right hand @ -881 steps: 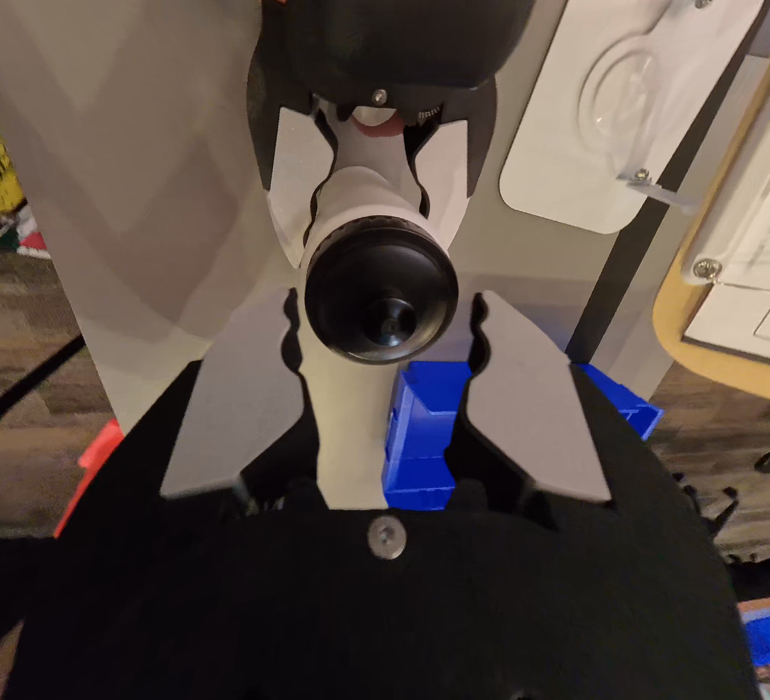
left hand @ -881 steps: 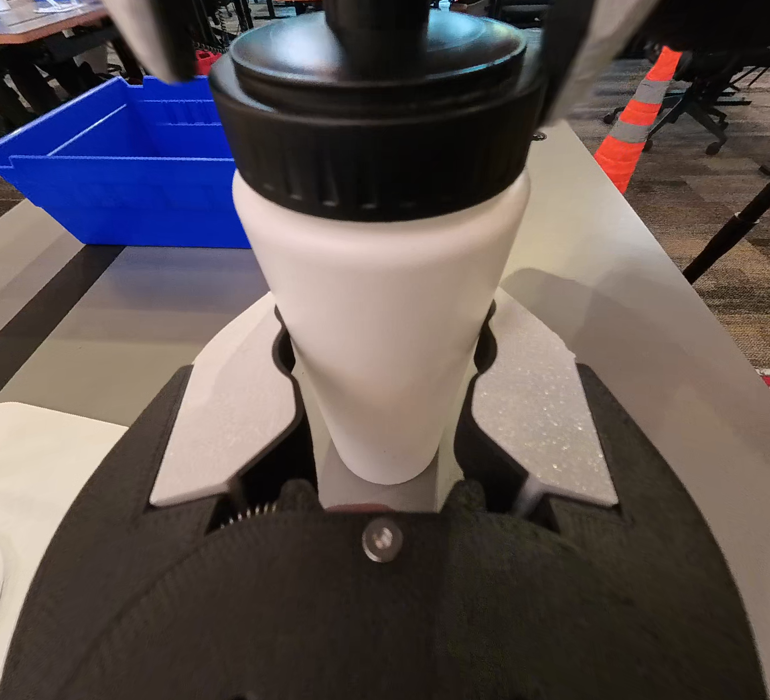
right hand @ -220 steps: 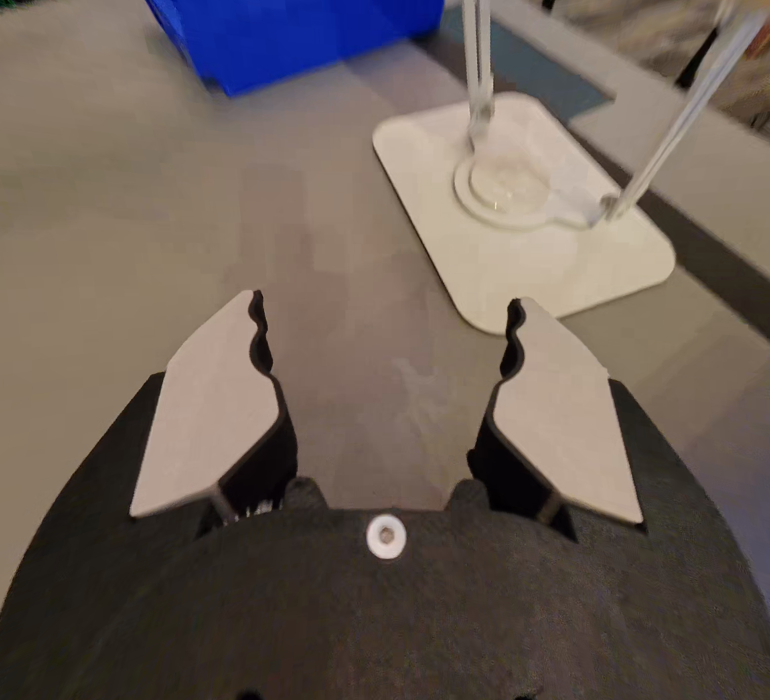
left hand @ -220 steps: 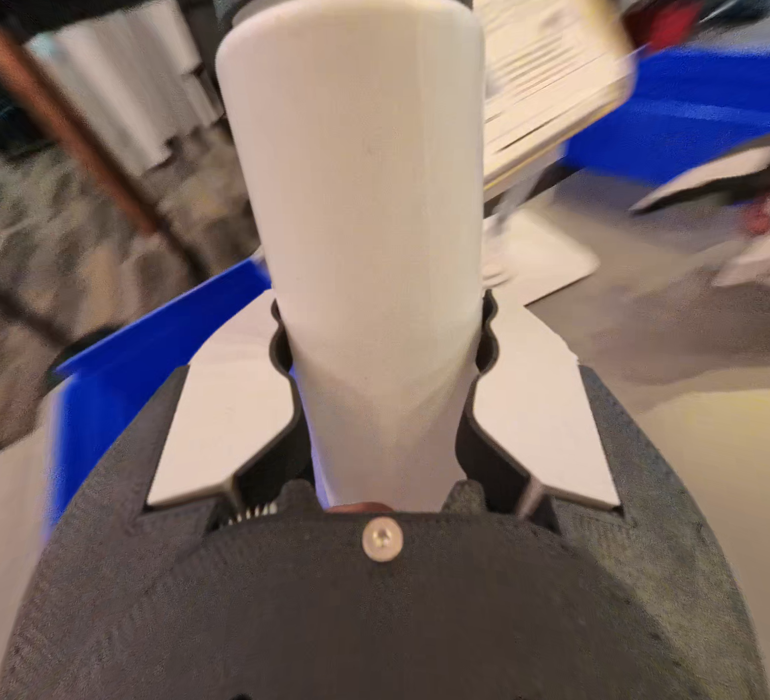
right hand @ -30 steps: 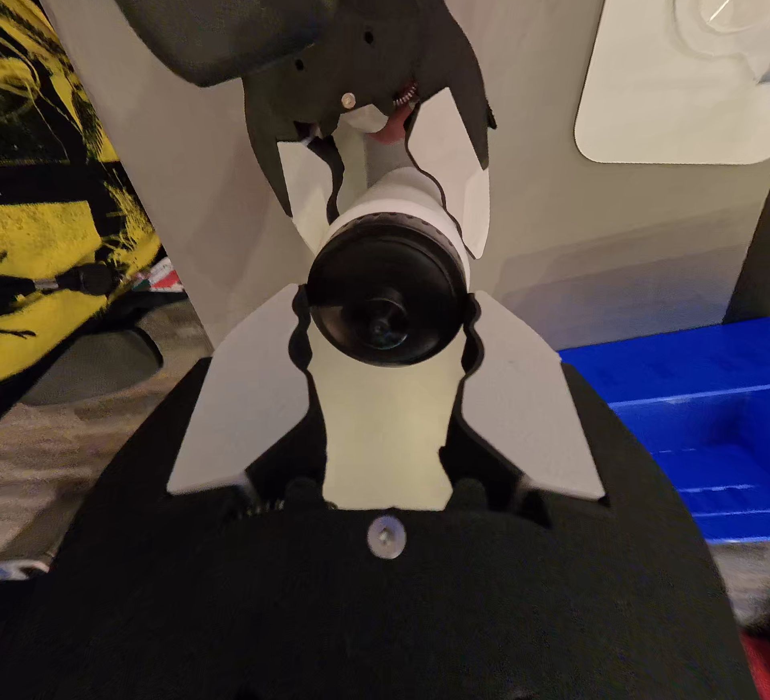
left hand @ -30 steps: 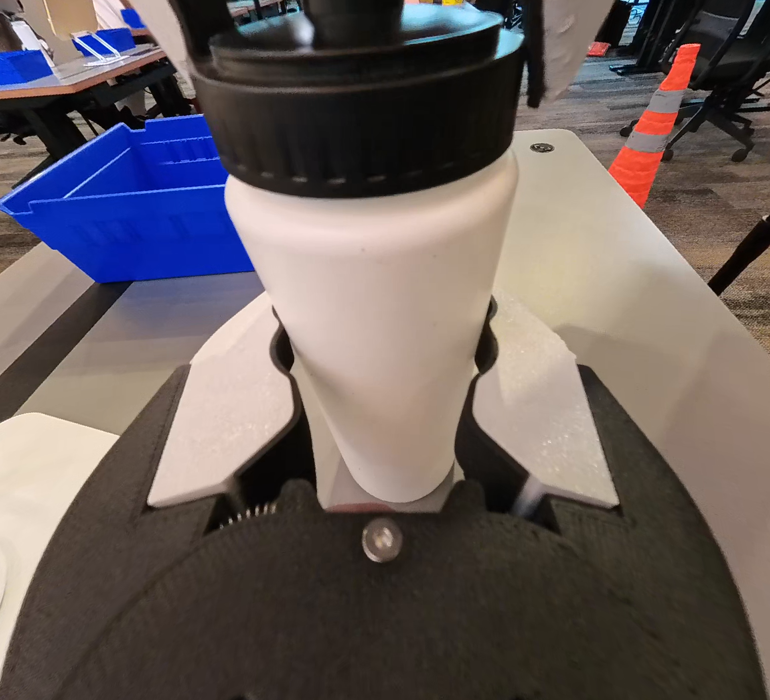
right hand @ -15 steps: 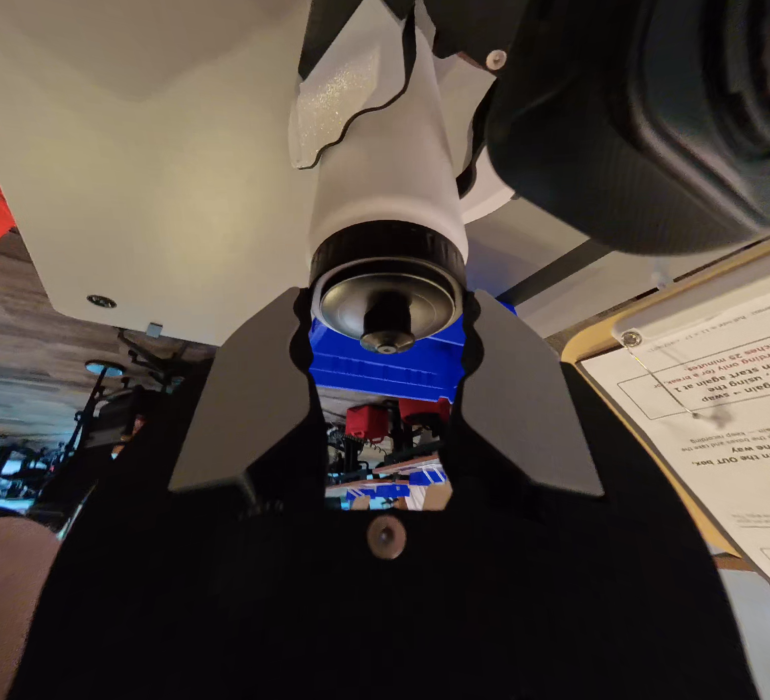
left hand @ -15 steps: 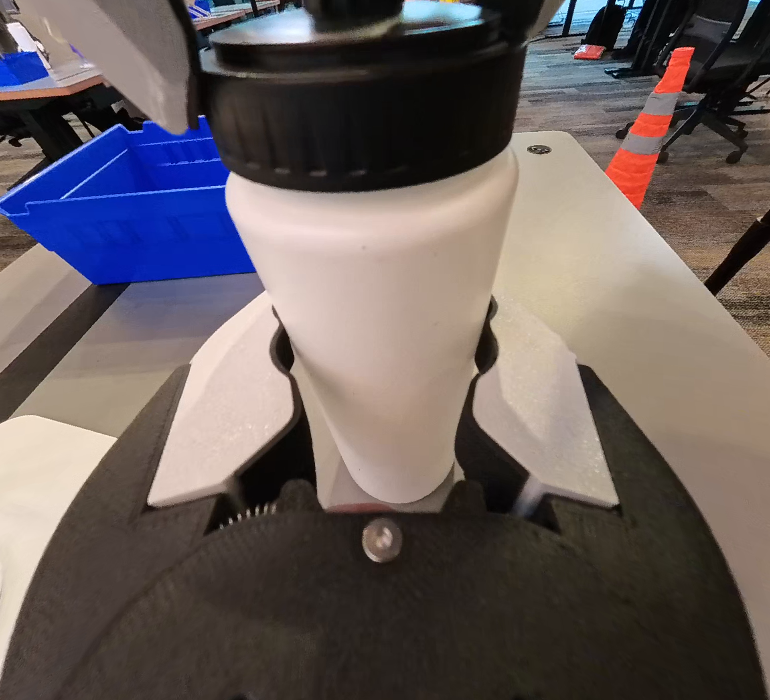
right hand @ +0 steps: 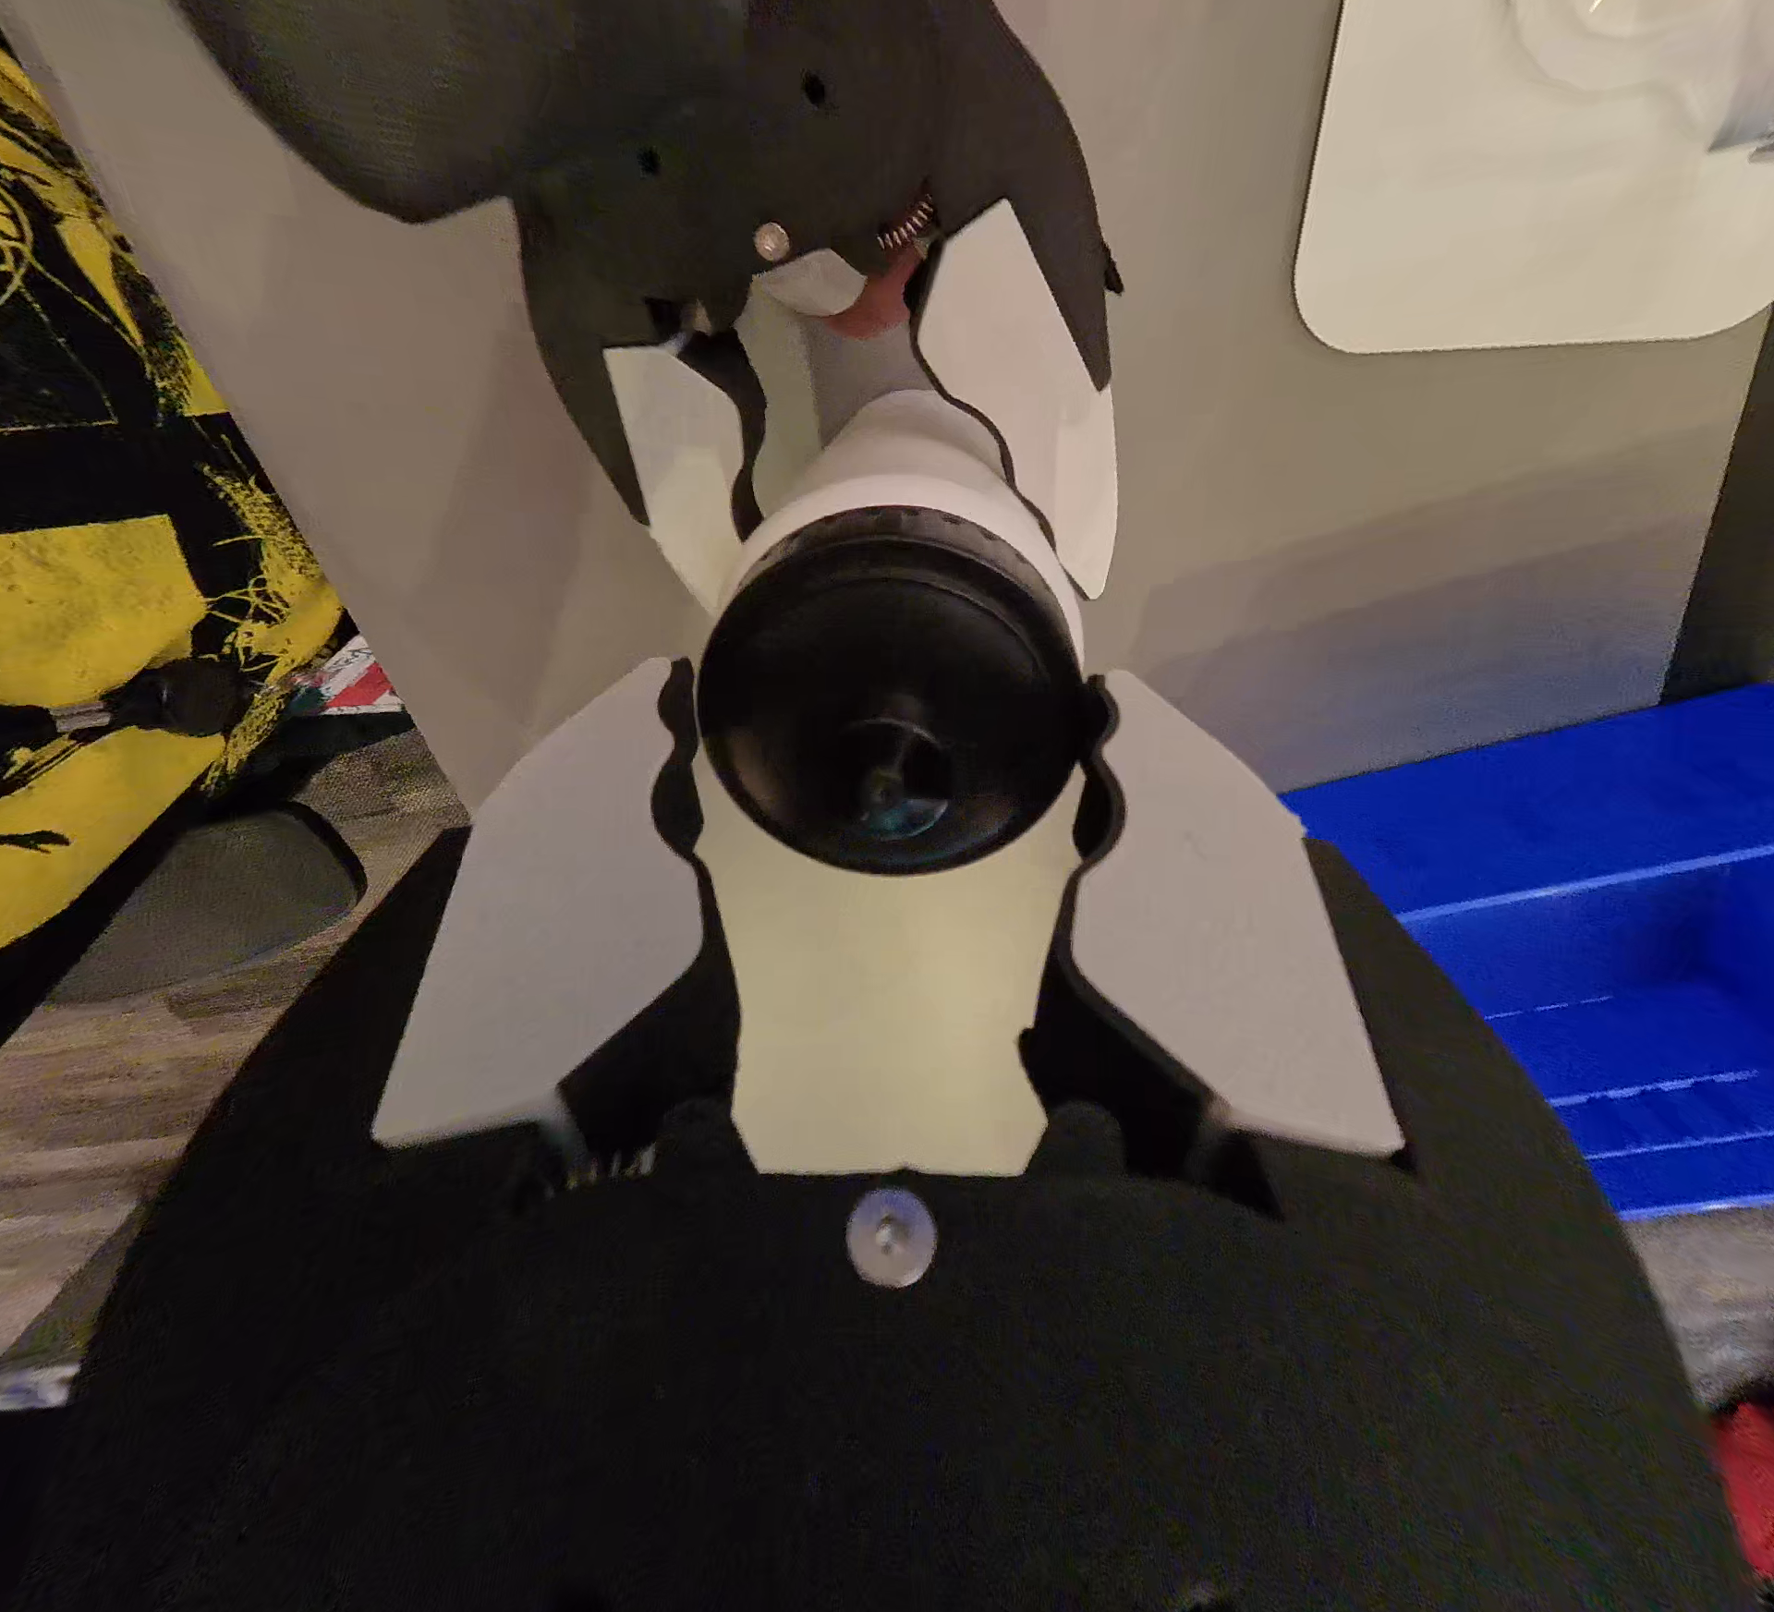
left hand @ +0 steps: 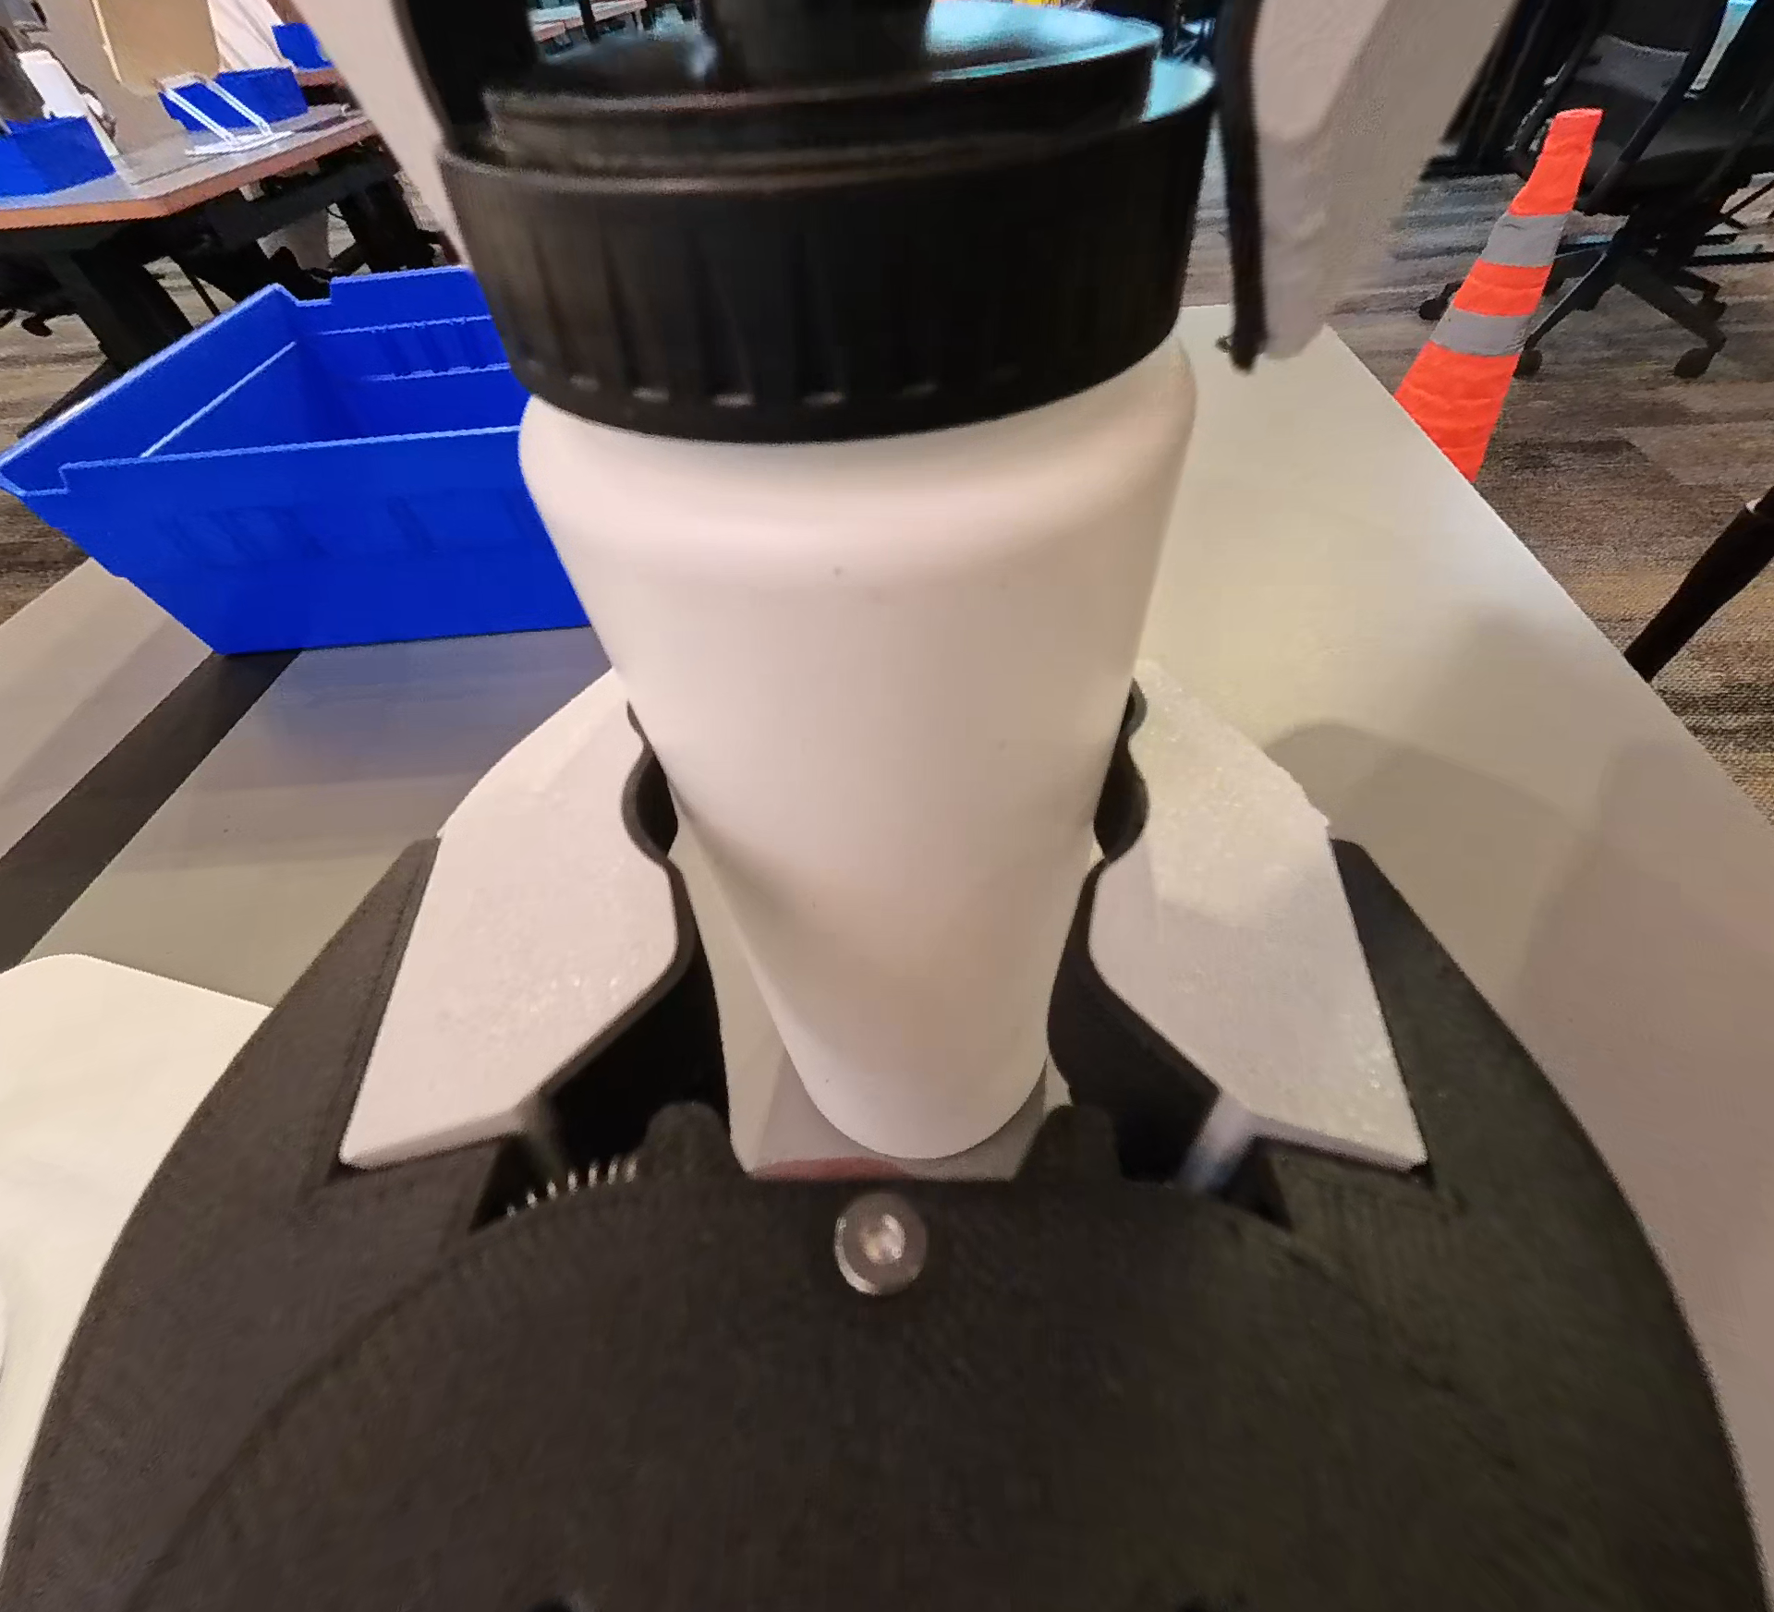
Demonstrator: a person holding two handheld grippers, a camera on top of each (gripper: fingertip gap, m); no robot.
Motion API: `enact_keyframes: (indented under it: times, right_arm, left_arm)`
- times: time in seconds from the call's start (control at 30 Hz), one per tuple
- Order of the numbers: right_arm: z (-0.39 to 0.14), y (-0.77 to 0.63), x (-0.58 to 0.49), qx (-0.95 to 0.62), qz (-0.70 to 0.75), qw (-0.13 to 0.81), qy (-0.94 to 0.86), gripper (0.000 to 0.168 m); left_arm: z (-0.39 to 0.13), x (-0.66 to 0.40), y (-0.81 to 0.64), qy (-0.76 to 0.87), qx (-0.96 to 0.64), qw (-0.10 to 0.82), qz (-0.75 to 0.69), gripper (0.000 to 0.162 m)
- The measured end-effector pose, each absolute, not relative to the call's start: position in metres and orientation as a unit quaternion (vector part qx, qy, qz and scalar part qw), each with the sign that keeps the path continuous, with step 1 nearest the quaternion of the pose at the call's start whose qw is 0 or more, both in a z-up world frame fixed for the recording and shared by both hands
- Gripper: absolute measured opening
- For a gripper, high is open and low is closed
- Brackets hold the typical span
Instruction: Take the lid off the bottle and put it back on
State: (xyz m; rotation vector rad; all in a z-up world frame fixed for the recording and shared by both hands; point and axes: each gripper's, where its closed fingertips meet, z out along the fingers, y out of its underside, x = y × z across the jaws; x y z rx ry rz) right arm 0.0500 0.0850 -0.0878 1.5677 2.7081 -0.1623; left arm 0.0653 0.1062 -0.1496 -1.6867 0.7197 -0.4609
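A white bottle [left hand: 864, 654] with a black ribbed lid [left hand: 826, 299] is held above the table. My left gripper [left hand: 883, 760] is shut on the bottle's lower body. My right gripper [right hand: 888, 750] comes in from the lid end, and its fingertips sit on either side of the lid [right hand: 864, 683], shut on it. In the left wrist view the right gripper [left hand: 850, 270] reaches down over the lid, which sits on the bottle's mouth. In the right wrist view the left gripper [right hand: 878, 510] grips the bottle [right hand: 902, 453] behind the lid.
A blue bin [left hand: 288, 491] stands on the white table [left hand: 1344, 558] at the far left; it also shows in the right wrist view [right hand: 1584, 942]. A white tray [right hand: 1488, 174] lies near the table's edge. An orange cone [left hand: 1498, 289] and office chairs stand on the floor beyond.
The right gripper turned far around the lid half a second ago and is now back near its position of a second ago. The left gripper and bottle have stayed put.
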Motion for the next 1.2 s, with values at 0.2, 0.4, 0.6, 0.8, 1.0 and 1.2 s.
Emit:
enact_keyframes:
  times: [0.2,0.4,0.6,0.8,1.0,1.2]
  right_arm:
    - [-0.092,0.087,0.051,0.431,-0.009,0.017,0.902,0.078]
    - [-0.092,0.099,0.051,0.209,0.154,0.011,0.966,0.077]
    - [-0.09,0.103,0.05,0.138,0.223,0.011,0.965,0.078]
    - [-0.089,0.1,0.051,0.348,0.108,0.005,0.931,0.102]
    - [-0.095,0.088,0.057,0.492,-0.033,0.024,0.87,0.08]
    - [-0.096,0.09,0.057,0.459,-0.026,0.008,0.888,0.077]
  left_arm:
    - [-0.15,0.065,0.106,0.307,-0.723,0.586,-0.199,0.087]
    - [-0.15,0.064,0.106,0.306,-0.722,0.586,-0.202,0.087]
    - [-0.15,0.064,0.106,0.308,-0.721,0.586,-0.204,0.087]
    - [-0.15,0.064,0.106,0.309,-0.722,0.585,-0.203,0.087]
    - [-0.15,0.064,0.105,0.309,-0.722,0.585,-0.204,0.087]
    - [-0.15,0.065,0.105,0.309,-0.722,0.584,-0.203,0.087]
